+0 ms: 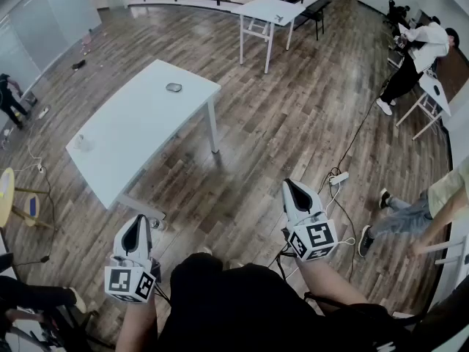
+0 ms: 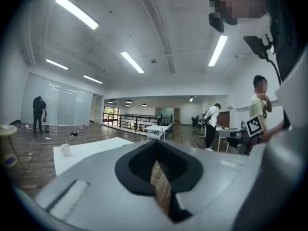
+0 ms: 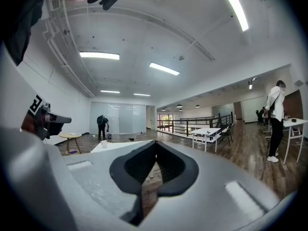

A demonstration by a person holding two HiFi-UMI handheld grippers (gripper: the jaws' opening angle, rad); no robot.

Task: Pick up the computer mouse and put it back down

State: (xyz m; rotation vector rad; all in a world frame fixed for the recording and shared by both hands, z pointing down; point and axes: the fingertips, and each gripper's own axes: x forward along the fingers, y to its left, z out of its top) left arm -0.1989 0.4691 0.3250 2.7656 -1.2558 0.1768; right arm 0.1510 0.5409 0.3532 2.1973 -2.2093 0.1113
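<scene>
The computer mouse (image 1: 174,87), small and dark grey, lies near the far end of the long white table (image 1: 139,134). Both grippers are held well short of that table, over the wooden floor in front of the person's body. My left gripper (image 1: 137,220) and my right gripper (image 1: 292,185) both point ahead with jaws together and nothing between them. In the left gripper view the left gripper (image 2: 155,141) shows its black pads meeting, with the table (image 2: 96,150) beyond. The right gripper view shows my right gripper (image 3: 155,142) just as closed. The mouse cannot be made out in either gripper view.
A white cup (image 1: 83,144) stands on the table's near left part. A second white table (image 1: 271,9) is at the back. A power strip (image 1: 338,177) and cables lie on the floor at the right. People stand at the far right (image 1: 421,50); a round side table (image 1: 6,191) is left.
</scene>
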